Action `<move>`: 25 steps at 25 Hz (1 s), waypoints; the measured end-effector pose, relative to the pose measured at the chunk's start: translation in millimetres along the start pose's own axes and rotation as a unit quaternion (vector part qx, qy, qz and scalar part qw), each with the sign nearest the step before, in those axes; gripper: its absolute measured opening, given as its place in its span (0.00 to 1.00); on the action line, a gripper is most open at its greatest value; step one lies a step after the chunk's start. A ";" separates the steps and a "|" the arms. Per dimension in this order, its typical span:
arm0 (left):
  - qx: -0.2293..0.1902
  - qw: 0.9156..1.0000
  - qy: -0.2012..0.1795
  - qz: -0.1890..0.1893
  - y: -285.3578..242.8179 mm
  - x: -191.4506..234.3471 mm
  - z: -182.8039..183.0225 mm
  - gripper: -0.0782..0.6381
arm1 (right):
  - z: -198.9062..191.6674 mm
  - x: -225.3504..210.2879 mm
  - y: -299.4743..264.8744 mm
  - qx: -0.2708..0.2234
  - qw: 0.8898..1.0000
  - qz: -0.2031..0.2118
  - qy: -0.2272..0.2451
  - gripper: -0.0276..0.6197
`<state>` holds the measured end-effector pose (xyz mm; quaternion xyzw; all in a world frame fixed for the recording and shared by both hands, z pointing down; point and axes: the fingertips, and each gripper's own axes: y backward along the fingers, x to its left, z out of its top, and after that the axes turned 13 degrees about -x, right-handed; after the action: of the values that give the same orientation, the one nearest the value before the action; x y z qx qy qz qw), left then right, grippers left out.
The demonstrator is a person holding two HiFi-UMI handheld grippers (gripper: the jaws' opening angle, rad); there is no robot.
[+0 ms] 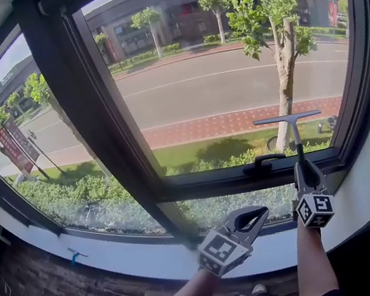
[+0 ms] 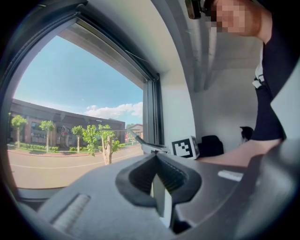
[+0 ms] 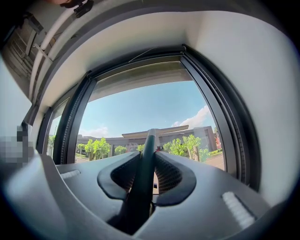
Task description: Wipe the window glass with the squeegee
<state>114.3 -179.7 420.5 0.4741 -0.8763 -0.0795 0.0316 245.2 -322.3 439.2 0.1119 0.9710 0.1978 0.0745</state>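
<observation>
The squeegee (image 1: 295, 135) stands upright against the lower right of the big window glass (image 1: 211, 91), its blade (image 1: 287, 118) level across the top. My right gripper (image 1: 306, 169) is shut on the squeegee's dark handle (image 3: 143, 171), which runs up between the jaws in the right gripper view. My left gripper (image 1: 257, 214) hangs lower and to the left, below the window frame, shut with nothing in it. In the left gripper view its fingertips (image 2: 156, 158) meet, and the right gripper's marker cube (image 2: 184, 147) shows beyond them.
A black window handle (image 1: 264, 162) sits on the lower frame just left of the squeegee. A thick dark mullion (image 1: 81, 104) splits off the left pane (image 1: 33, 154). A pale sill (image 1: 118, 255) runs below, with a small blue object (image 1: 75, 254) on it.
</observation>
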 end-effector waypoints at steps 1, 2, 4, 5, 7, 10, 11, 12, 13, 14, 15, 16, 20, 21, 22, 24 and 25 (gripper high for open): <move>0.001 1.000 0.002 0.000 -0.4 -0.2 -1.7 0.11 | -3.2 -1.0 1.9 0.003 1.000 0.000 0.001 0.19; 0.001 1.000 0.003 0.000 -0.7 -0.2 -3.5 0.11 | -6.3 -1.9 3.7 0.006 1.000 0.000 0.001 0.19; 0.003 1.000 0.007 0.001 -0.9 0.1 -7.3 0.11 | -12.5 -3.1 7.1 0.012 1.000 0.000 0.000 0.19; 0.004 1.000 0.009 0.001 -0.8 -0.2 -9.0 0.11 | -15.5 -3.4 9.0 0.015 1.000 0.000 -0.001 0.19; 0.007 1.000 0.015 0.001 -0.6 -1.8 -11.6 0.11 | -21.4 -4.3 13.1 0.023 1.000 0.000 -0.001 0.19; 0.010 1.000 0.014 -0.003 -1.3 -4.2 -14.8 0.11 | -31.3 -7.7 19.9 0.036 0.999 -0.002 -0.002 0.19; 0.010 1.000 0.014 -0.003 -1.5 -4.6 -16.0 0.11 | -35.0 -8.8 22.2 0.040 0.999 -0.003 -0.003 0.19; 0.011 1.000 0.015 -0.003 -1.7 -4.7 -17.5 0.11 | -39.1 -9.8 24.4 0.044 0.999 -0.004 -0.004 0.19; 0.012 1.000 0.018 -0.002 -1.9 -4.6 -19.3 0.11 | -43.5 -10.7 26.4 0.047 0.999 -0.004 -0.006 0.19; 0.013 1.000 0.020 -0.001 -2.1 -4.6 -21.5 0.11 | -47.8 -11.6 28.5 0.050 0.999 -0.005 -0.008 0.19; 0.014 1.000 0.023 -0.001 -2.2 -4.8 -23.9 0.11 | -51.7 -12.3 30.5 0.053 0.999 -0.005 -0.010 0.19; 0.016 1.000 0.025 -0.001 -2.3 -5.3 -26.2 0.11 | -55.0 -13.0 32.4 0.056 0.998 -0.006 -0.011 0.19; 0.022 0.999 0.034 0.000 -2.3 -7.9 -33.3 0.11 | -66.8 -16.1 39.1 0.066 0.998 -0.009 -0.013 0.19; 0.021 0.999 0.034 0.002 -3.0 -7.2 -36.3 0.11 | -69.6 -16.8 40.4 0.068 0.998 -0.009 -0.014 0.19; 0.019 0.999 0.034 0.004 -4.0 -6.0 -39.8 0.11 | -71.2 -16.6 41.3 0.071 0.997 -0.008 -0.015 0.19; 0.021 0.999 0.036 0.006 -5.4 -4.3 -44.3 0.11 | -73.9 -16.8 43.5 0.076 0.997 -0.006 -0.019 0.19; 0.022 0.999 0.037 0.007 -5.6 -3.7 -45.4 0.11 | -76.0 -17.7 44.9 0.079 0.997 -0.006 -0.019 0.19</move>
<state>126.9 -184.6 464.4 0.4713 -0.8793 -0.0420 0.0541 256.4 -314.3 528.1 0.1157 0.9825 0.1184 0.0852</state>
